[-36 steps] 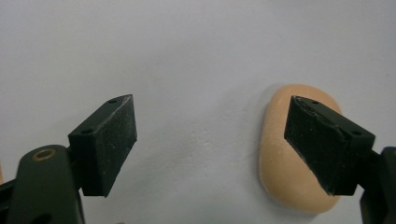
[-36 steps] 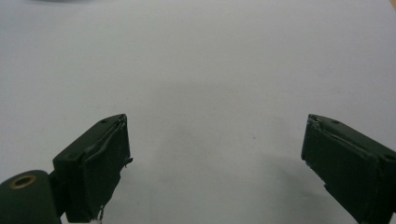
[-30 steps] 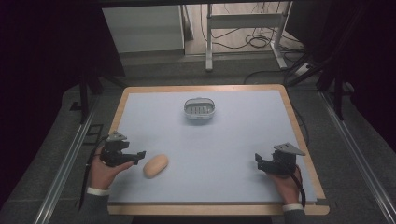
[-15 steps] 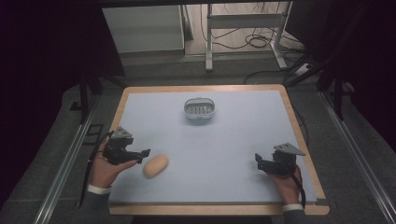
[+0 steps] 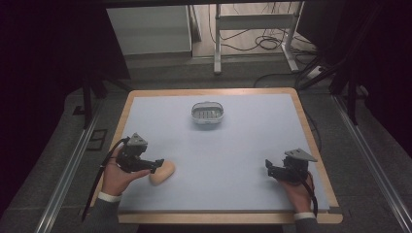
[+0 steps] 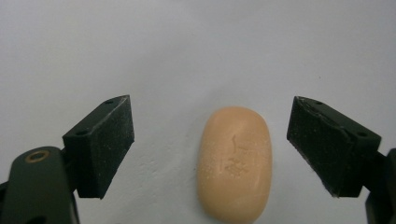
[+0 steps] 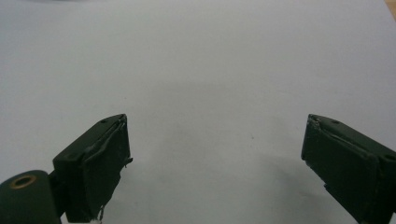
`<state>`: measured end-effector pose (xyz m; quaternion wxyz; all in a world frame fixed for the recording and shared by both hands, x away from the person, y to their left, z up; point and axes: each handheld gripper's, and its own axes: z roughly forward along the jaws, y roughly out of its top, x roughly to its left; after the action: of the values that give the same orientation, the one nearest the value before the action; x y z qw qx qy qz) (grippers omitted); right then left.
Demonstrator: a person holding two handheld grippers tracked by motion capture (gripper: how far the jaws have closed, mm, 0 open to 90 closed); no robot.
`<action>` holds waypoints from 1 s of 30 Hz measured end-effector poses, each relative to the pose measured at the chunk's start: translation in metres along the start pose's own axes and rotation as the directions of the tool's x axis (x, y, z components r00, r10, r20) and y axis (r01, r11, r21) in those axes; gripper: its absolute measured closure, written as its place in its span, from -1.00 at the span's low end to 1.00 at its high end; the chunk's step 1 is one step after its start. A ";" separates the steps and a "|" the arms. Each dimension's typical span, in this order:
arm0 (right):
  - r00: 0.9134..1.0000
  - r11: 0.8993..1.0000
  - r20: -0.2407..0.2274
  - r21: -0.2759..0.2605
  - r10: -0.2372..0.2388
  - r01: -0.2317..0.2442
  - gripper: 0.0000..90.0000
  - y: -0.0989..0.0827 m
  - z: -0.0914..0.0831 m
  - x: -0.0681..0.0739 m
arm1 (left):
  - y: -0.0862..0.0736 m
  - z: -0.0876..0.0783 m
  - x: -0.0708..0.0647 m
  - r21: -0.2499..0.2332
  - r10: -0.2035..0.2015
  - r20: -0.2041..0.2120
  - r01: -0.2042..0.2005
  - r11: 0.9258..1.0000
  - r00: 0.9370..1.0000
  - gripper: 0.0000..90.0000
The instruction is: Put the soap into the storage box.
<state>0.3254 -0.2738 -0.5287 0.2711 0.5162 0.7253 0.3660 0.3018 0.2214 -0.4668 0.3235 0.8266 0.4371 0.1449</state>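
An oval peach-coloured soap bar (image 5: pixel 162 172) lies flat on the pale blue mat (image 5: pixel 218 150) near the front left. My left gripper (image 5: pixel 156 165) is open right beside it, jaws pointing at the bar. In the left gripper view the soap bar (image 6: pixel 235 161) sits between the two spread black pads (image 6: pixel 100 142), not touched by either. A small white oval soap dish (image 5: pixel 207 113) with a slotted floor stands at the back middle. At the front right, my right gripper (image 5: pixel 268 168) rests open over bare mat, and the right gripper view has its pads (image 7: pixel 95 168) wide apart with nothing between.
The mat covers a wooden-edged table (image 5: pixel 318 160). A metal frame and cables (image 5: pixel 252 34) stand on the floor beyond the far edge. Rails (image 5: pixel 68 170) run along both sides of the table.
My left gripper has moved forward toward the soap bar and now has its jaws on either side of it. The right gripper has stayed put.
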 end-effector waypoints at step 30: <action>1.000 1.000 0.009 0.003 -0.004 0.004 -0.82 0.000 0.000 0.001 | -0.018 0.035 -0.014 0.148 0.038 0.035 -0.043 0.988 0.999 -0.66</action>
<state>0.3256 -0.2731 -0.5289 0.2745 0.5166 0.7257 0.3621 0.3005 0.2031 -0.5043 0.2649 0.8593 0.4247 0.1050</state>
